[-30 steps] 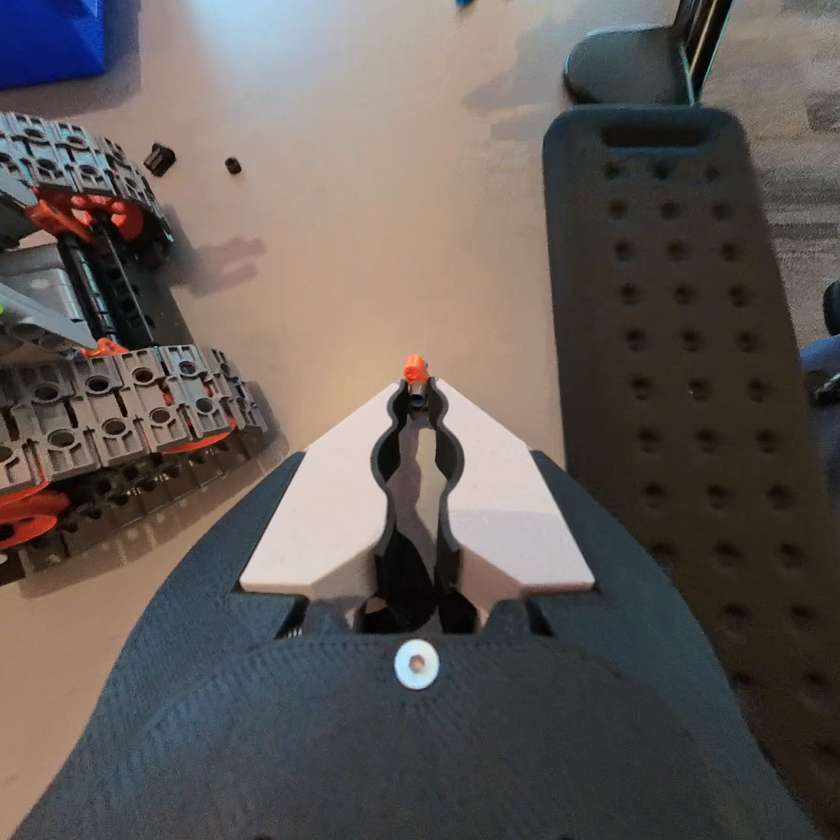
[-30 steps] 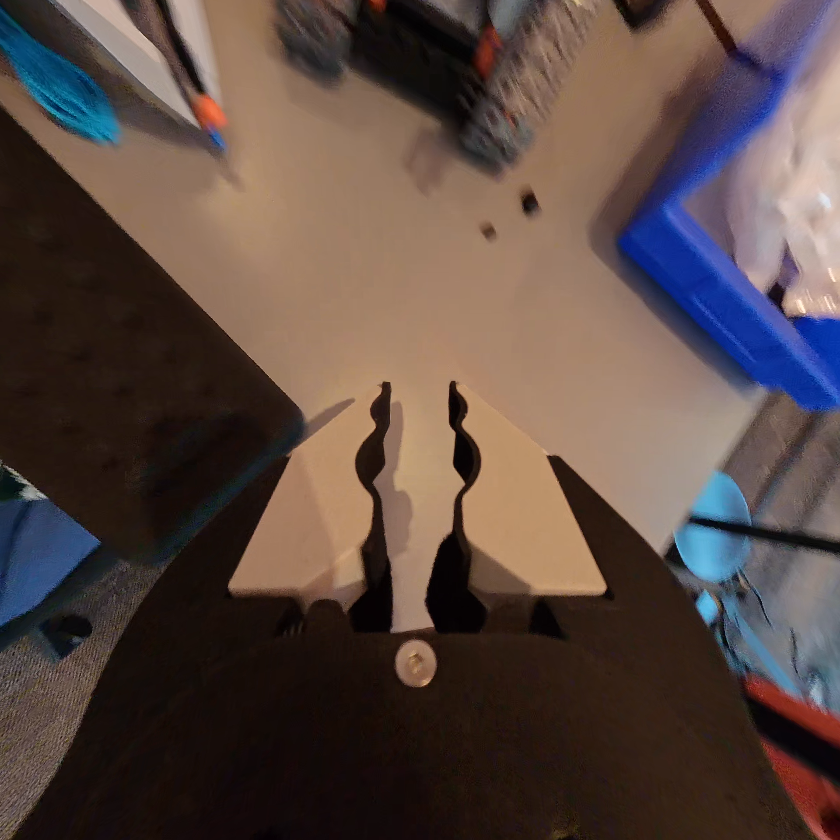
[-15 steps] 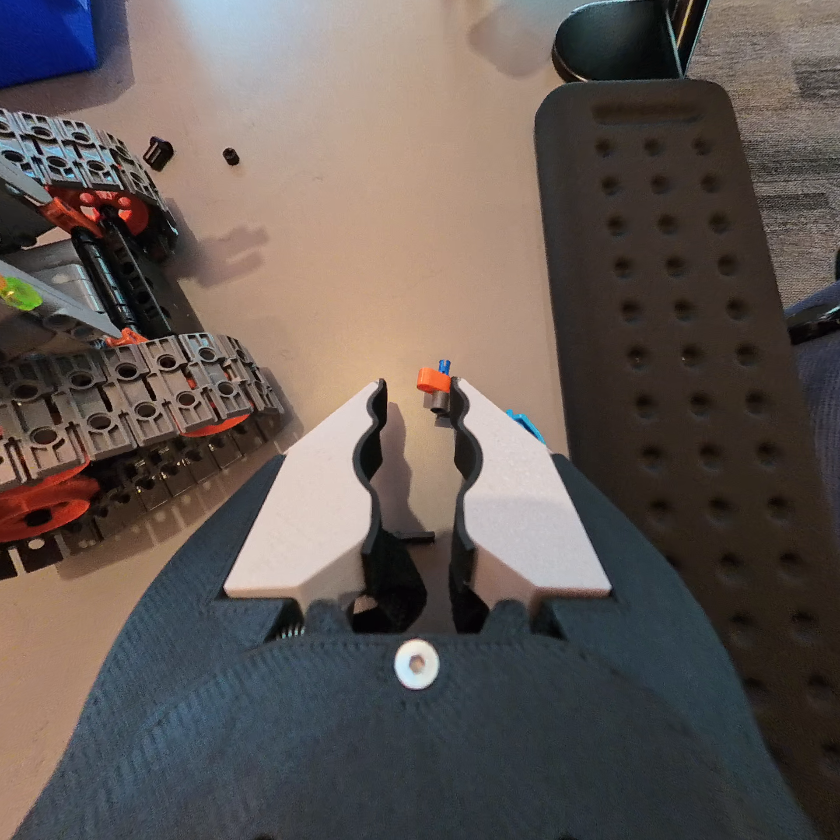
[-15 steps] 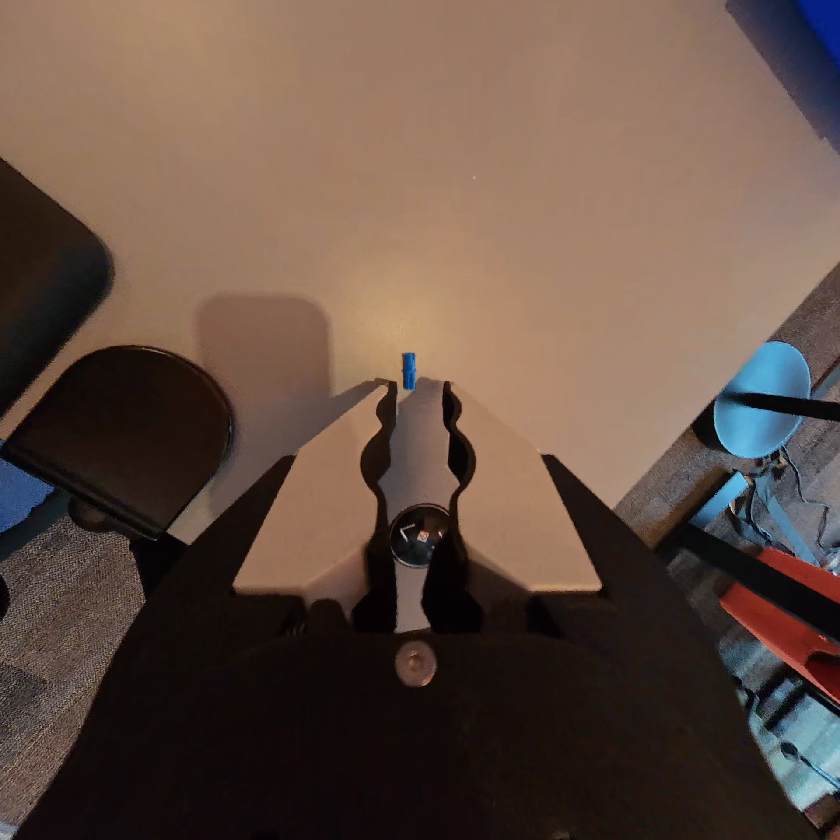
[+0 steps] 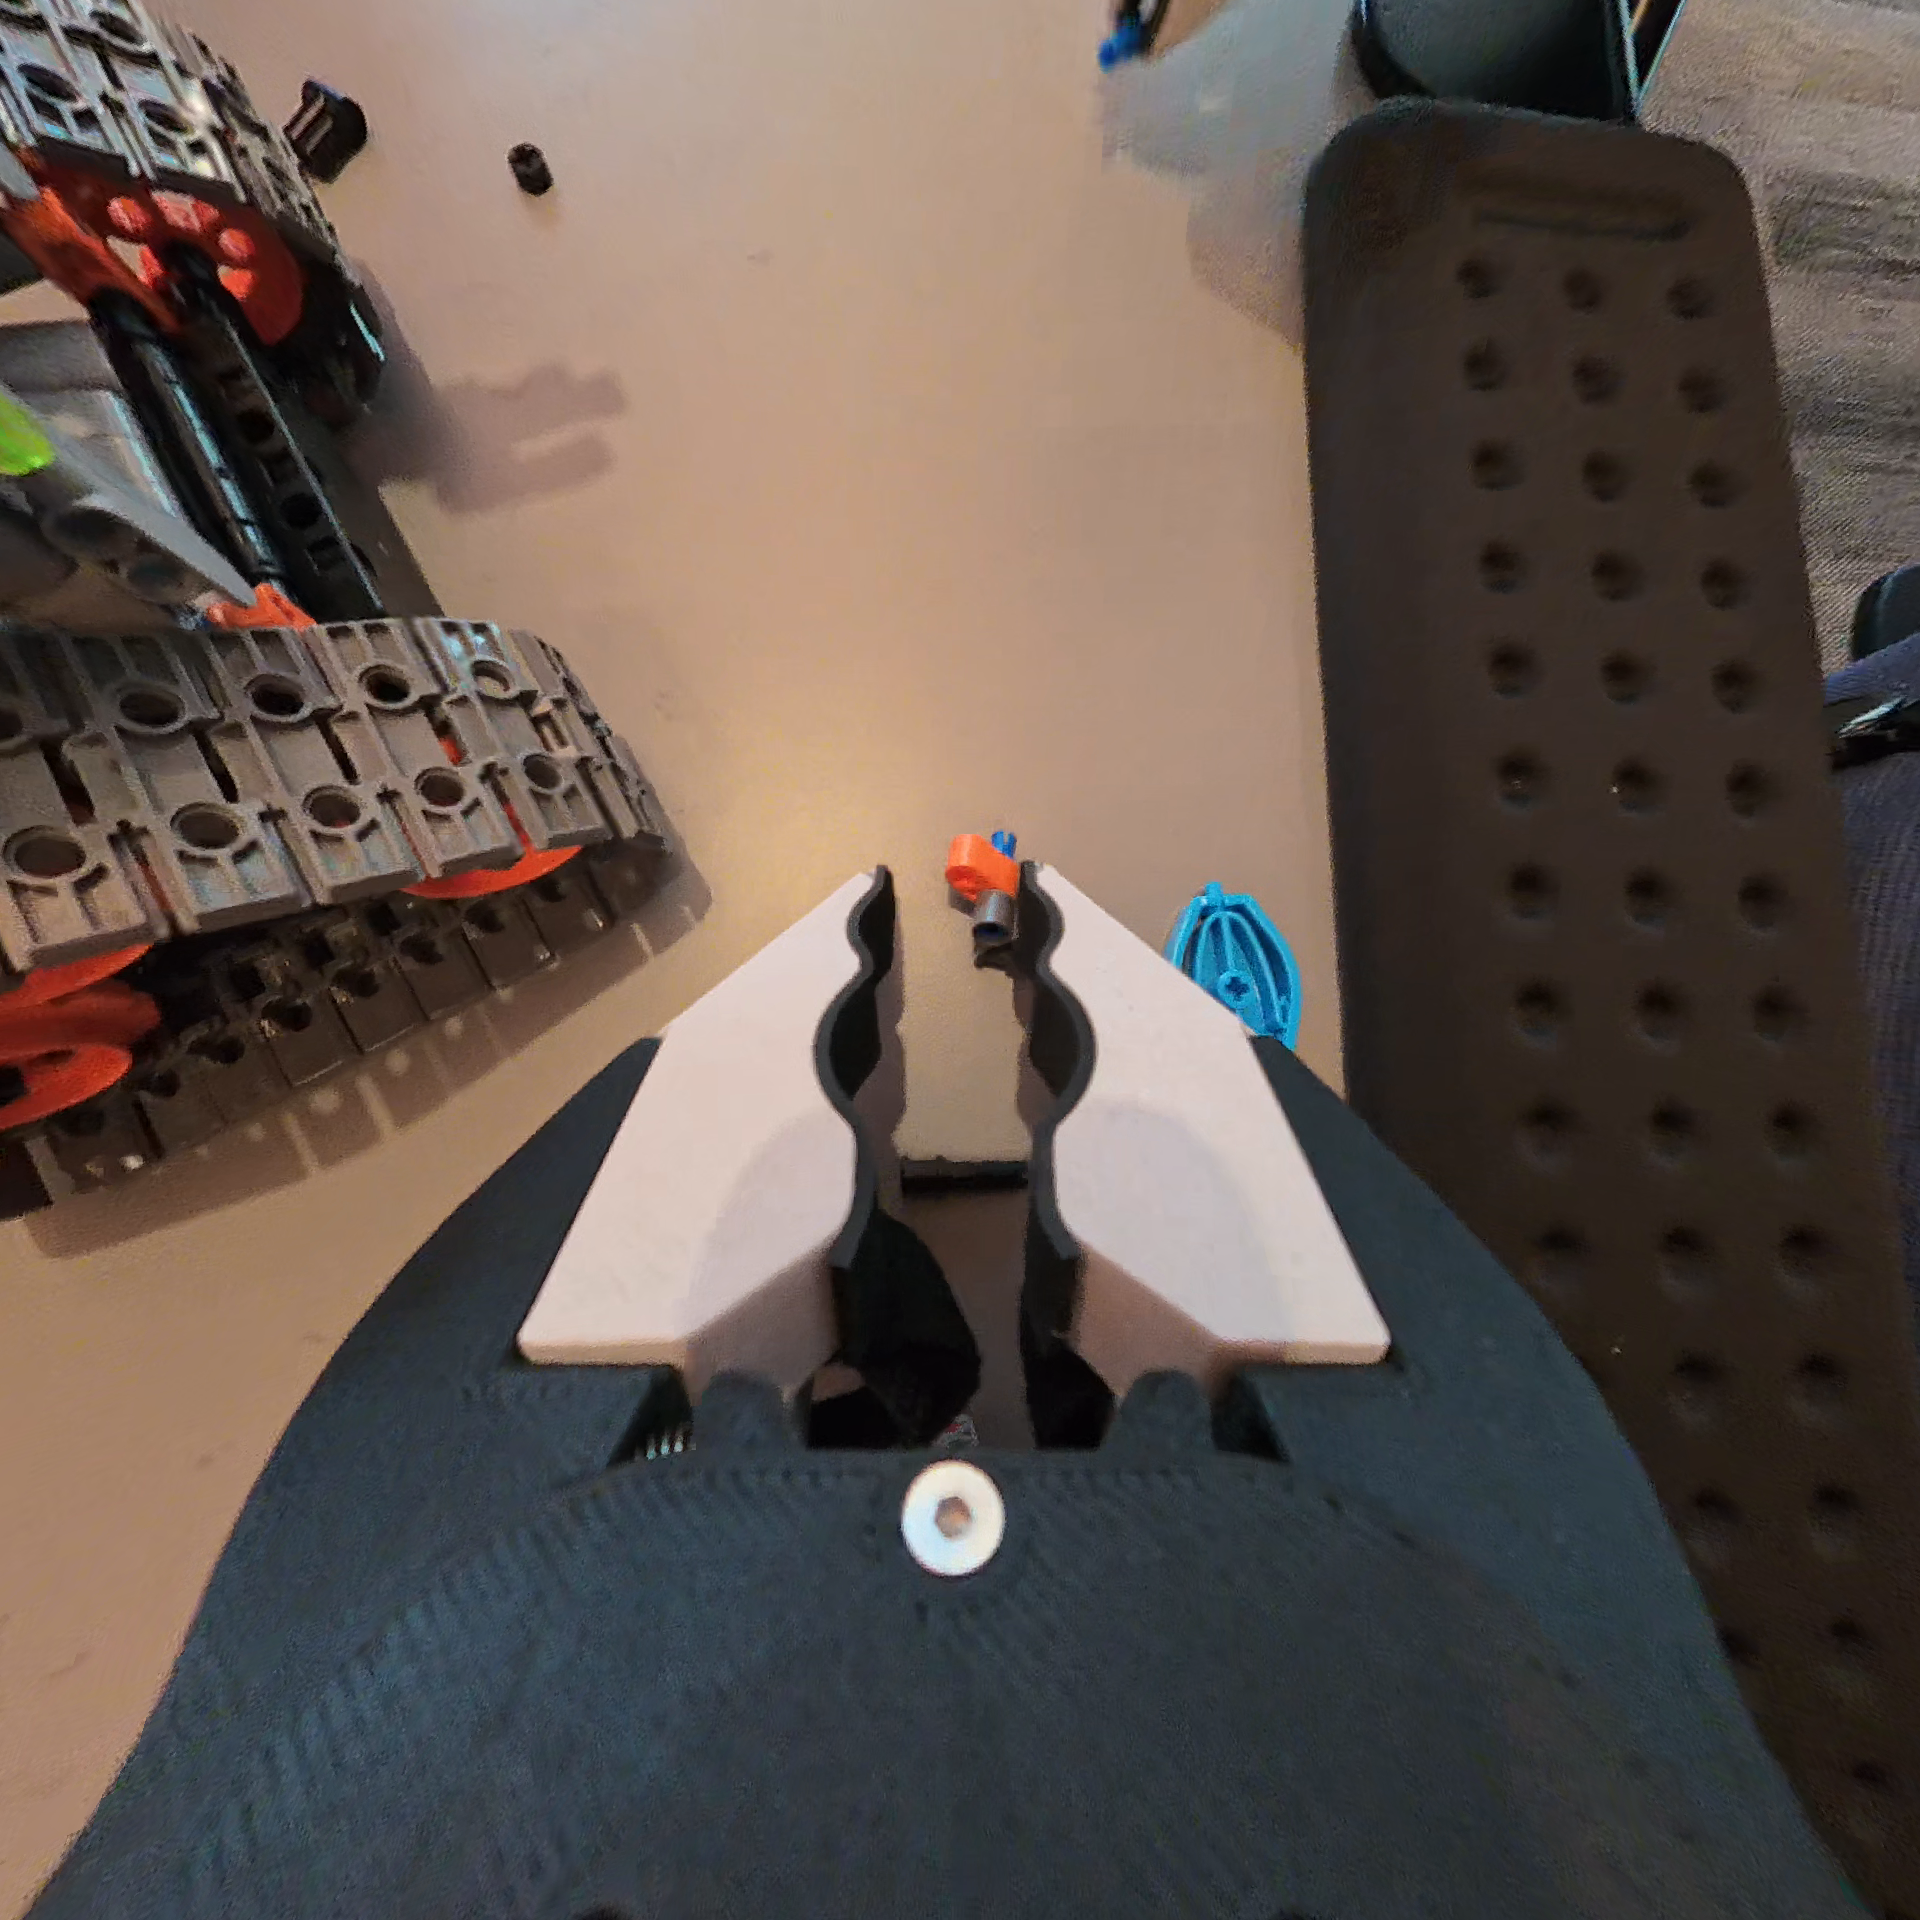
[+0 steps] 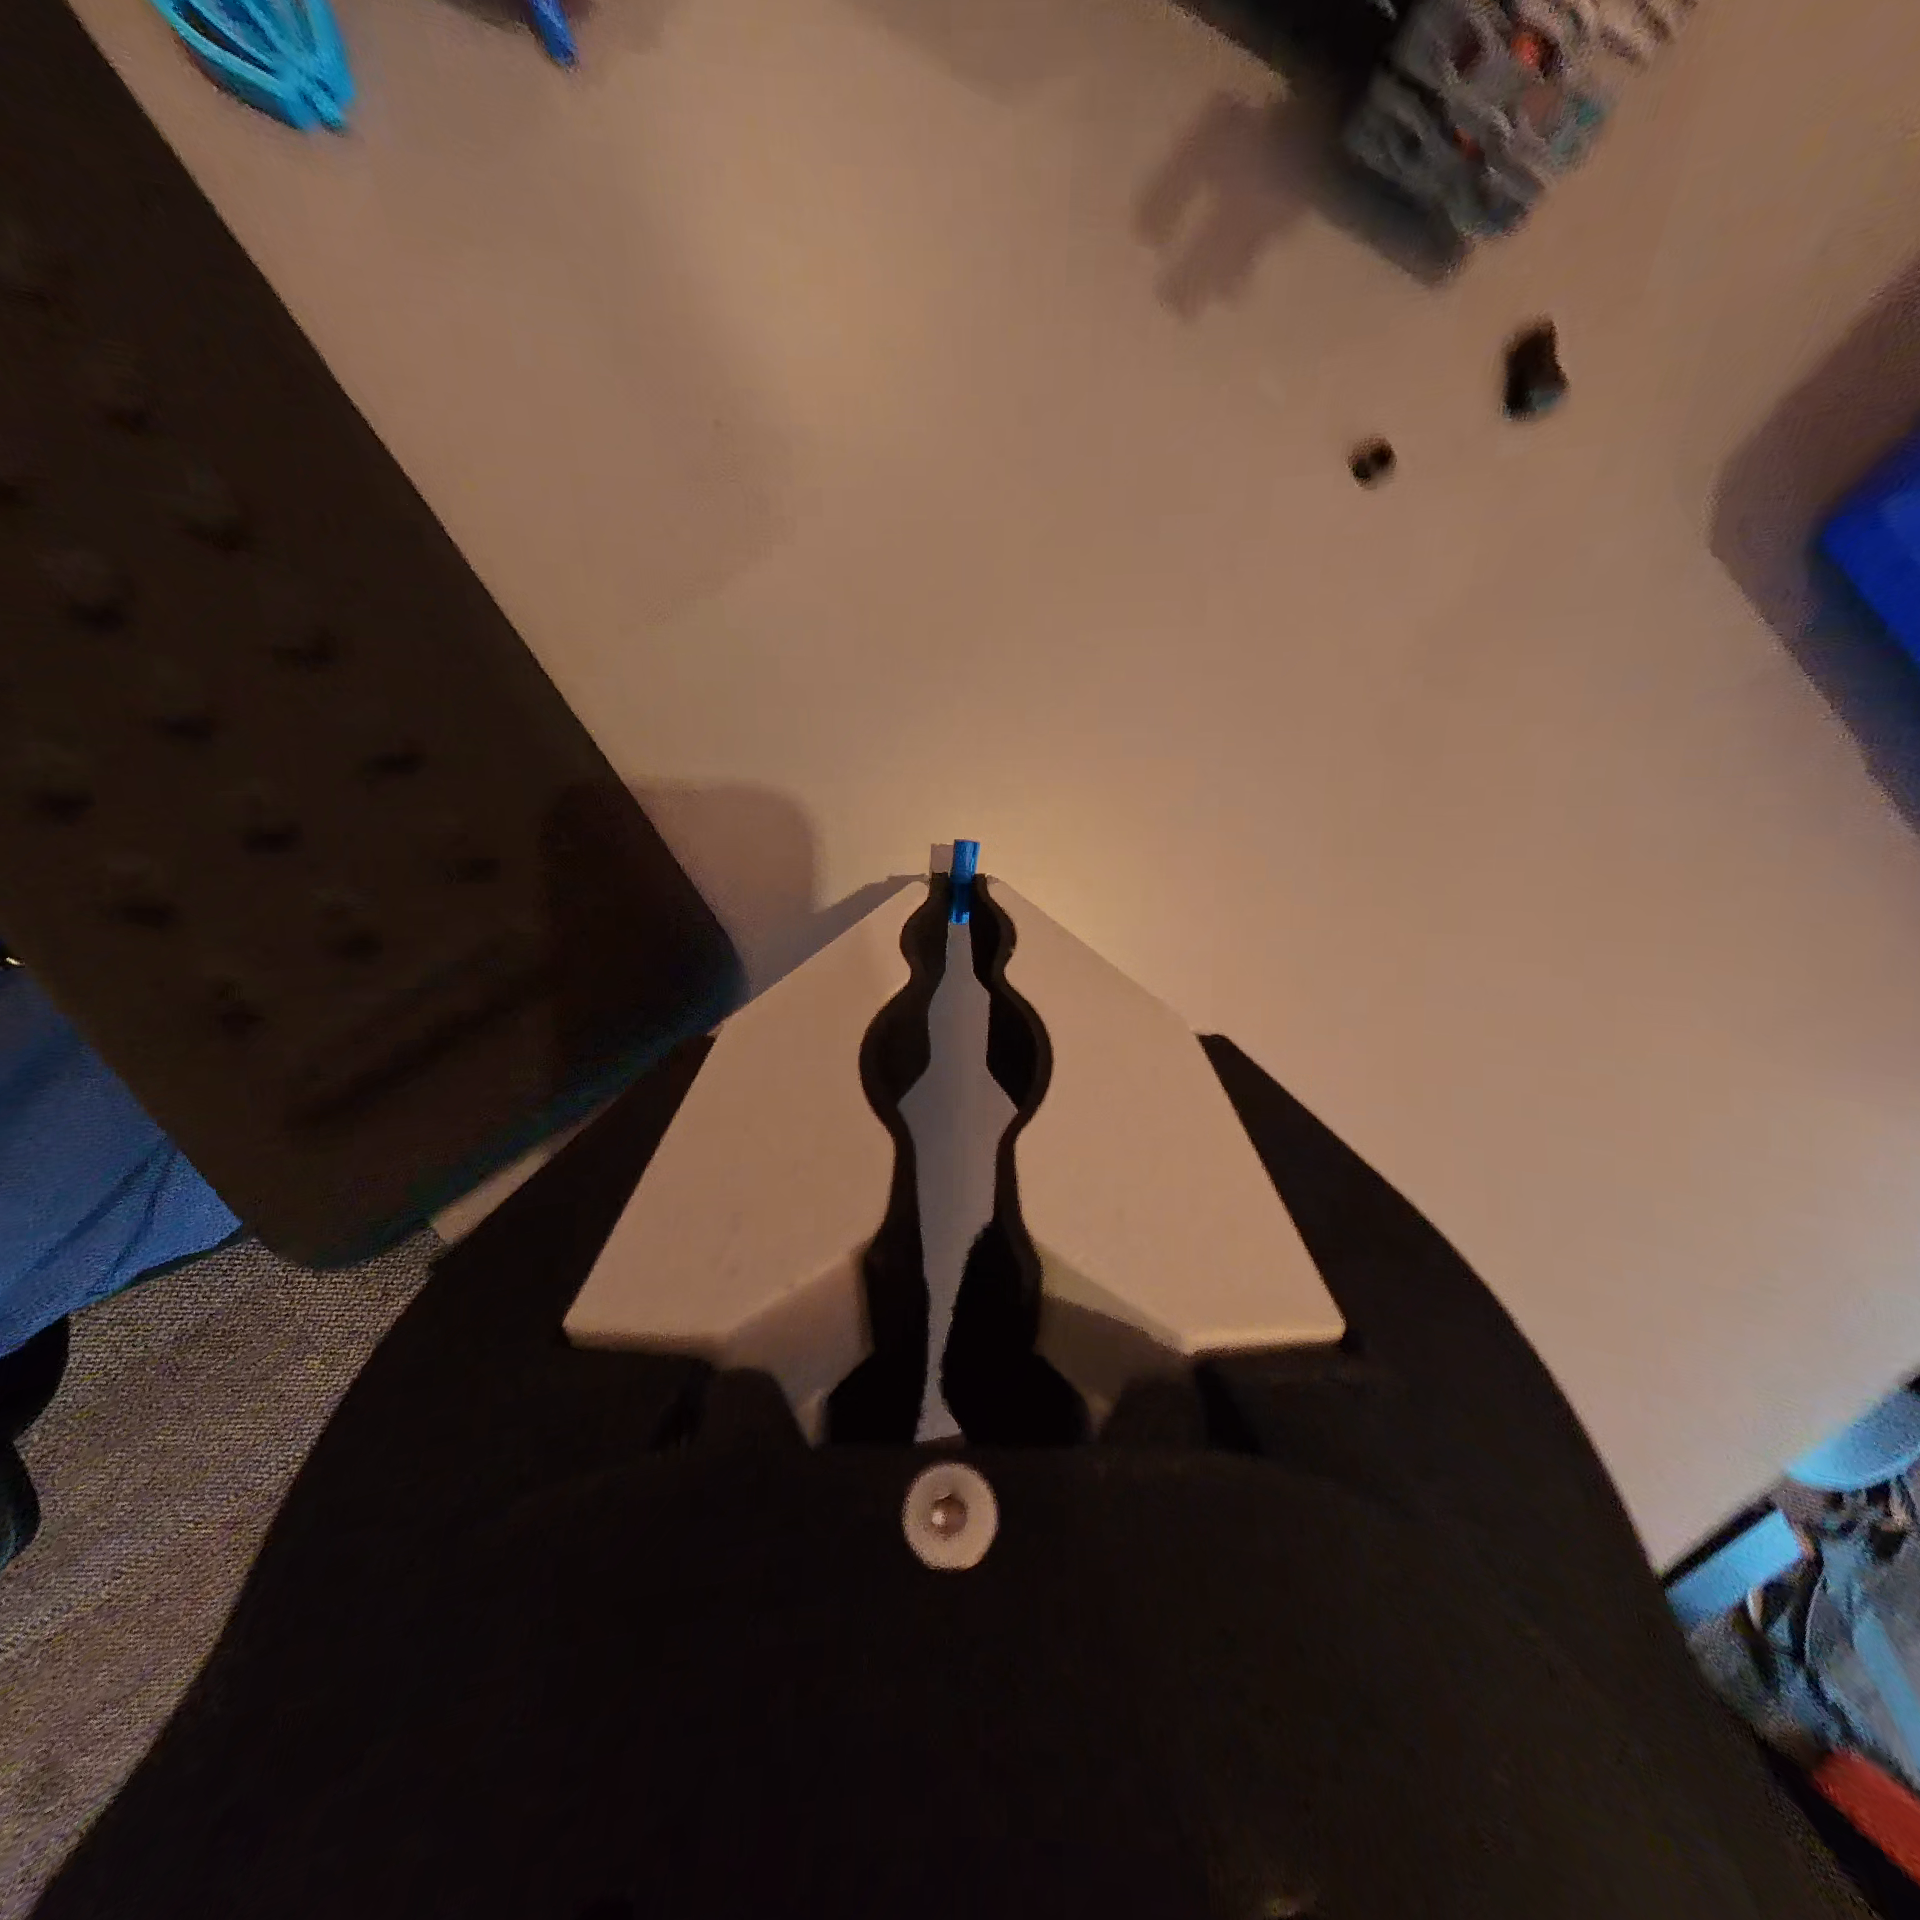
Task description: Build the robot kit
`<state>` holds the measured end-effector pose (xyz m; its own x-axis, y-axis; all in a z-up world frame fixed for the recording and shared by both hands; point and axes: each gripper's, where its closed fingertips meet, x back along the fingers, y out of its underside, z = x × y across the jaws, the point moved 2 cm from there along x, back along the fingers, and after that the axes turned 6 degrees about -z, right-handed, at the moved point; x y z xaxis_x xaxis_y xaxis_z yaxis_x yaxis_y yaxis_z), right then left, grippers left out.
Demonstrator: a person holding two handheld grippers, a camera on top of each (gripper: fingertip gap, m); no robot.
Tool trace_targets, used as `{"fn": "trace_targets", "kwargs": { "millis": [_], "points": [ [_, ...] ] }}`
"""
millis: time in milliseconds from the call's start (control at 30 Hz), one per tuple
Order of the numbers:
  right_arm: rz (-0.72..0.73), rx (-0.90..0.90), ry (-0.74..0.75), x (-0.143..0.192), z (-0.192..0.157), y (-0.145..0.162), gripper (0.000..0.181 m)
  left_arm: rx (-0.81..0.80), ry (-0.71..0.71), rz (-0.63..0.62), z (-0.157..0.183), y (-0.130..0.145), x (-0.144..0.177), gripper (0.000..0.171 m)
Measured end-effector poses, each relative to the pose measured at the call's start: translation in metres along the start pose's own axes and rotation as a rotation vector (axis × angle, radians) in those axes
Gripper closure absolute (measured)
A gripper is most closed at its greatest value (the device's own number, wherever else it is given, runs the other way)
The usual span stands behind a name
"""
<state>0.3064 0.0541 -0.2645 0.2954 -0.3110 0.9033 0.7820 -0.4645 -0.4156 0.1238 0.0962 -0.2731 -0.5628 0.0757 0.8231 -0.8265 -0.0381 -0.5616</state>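
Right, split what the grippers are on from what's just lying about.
At the grippers: blue pin, pinched by right gripper; orange piece, at open left gripper's tips.
Lying about: tracked model, blue shell, black bits, black pad.

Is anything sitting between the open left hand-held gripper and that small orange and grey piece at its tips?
Nothing visible. The small orange and grey piece lies at the left hand-held gripper, beside its right fingertip; only bare table shows between the fingers.
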Motion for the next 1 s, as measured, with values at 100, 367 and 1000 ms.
{"fn": "trace_targets", "kwargs": {
  "millis": [100,367,1000],
  "points": [
    [0.068,0.079,-0.054,-0.009,-0.021,-0.036,0.180,0.029,0.021,0.019,-0.003,0.000,0.006,0.141],
    [0.194,0.176,-0.132,-0.022,-0.050,-0.091,0.180,-0.009,0.014,0.043,-0.009,0.002,0.028,0.146],
    [0.238,0.229,-0.142,-0.073,-0.073,-0.154,0.180,0.094,0.071,0.009,-0.007,0.012,0.011,0.171]
  ]
}}
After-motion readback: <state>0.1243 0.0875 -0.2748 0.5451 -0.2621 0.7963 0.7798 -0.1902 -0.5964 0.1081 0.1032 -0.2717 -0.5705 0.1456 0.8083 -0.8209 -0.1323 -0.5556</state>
